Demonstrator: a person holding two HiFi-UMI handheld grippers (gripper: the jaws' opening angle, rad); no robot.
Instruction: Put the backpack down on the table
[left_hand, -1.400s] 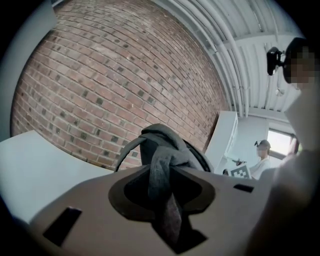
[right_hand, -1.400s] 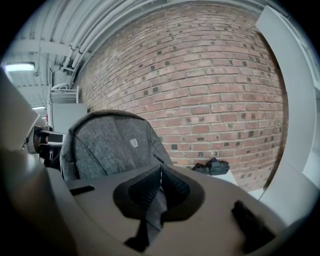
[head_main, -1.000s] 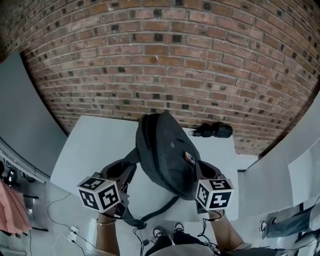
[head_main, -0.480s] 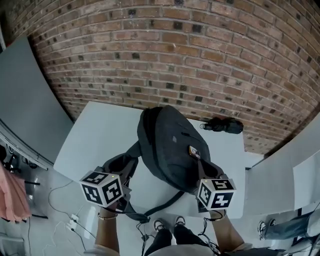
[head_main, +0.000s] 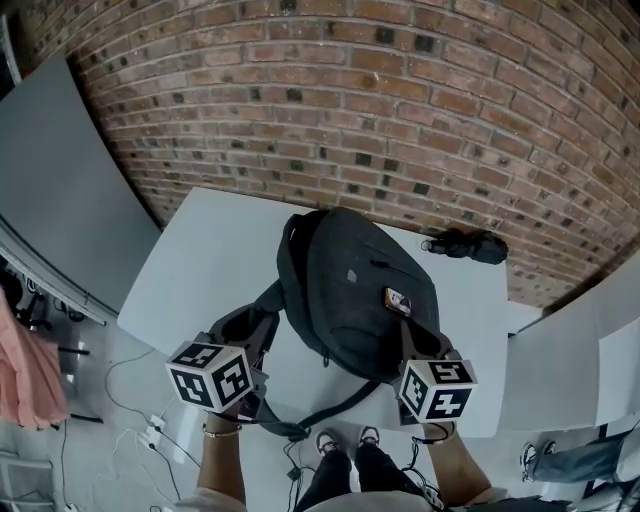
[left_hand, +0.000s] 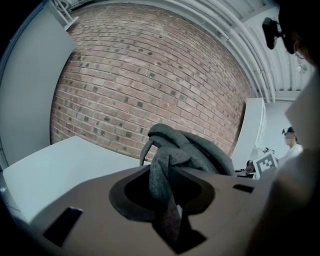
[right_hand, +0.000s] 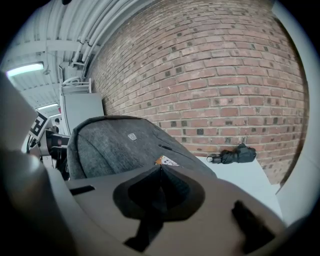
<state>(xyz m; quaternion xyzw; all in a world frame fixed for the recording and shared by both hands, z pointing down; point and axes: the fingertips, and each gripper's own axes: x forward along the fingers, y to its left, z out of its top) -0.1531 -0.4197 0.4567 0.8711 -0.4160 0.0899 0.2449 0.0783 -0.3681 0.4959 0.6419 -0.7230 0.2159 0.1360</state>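
- Plainly, the backpack (head_main: 350, 290) is held over the white table (head_main: 200, 270) between the two grippers. Its dark grey body is tilted and its top is turned toward the brick wall (head_main: 400, 110). Whether its underside touches the tabletop cannot be told.
- The left gripper (left_hand: 164, 202) is closed on a grey shoulder strap (left_hand: 161, 170). The strap is seen bunched between the jaws in the left gripper view and is drawn up from them to the bag.
- The right gripper (right_hand: 159, 192) is closed as well, its jaws pressed together on a thin dark fold at the bag's near edge.
- In the head view both grippers are seen at the near edge of the table. The left marker cube (head_main: 212, 375) is placed beside the loose straps, and the right marker cube (head_main: 437, 388) is set against the bag's lower right side.
- A small orange label (head_main: 397, 298) is shown on the bag's face, on the side nearer the right gripper.
- A loose black strap (head_main: 320, 415) is hung down past the table's near edge, between the two grippers.
- A folded black umbrella (head_main: 468, 245) is laid at the table's far right corner, near the wall and well apart from the bag.
- A grey panel (head_main: 60, 190) is stood to the left of the table.
- Cables (head_main: 150, 430) are spread on the floor below it.
- The person's shoes (head_main: 340, 440) are seen under the near edge.
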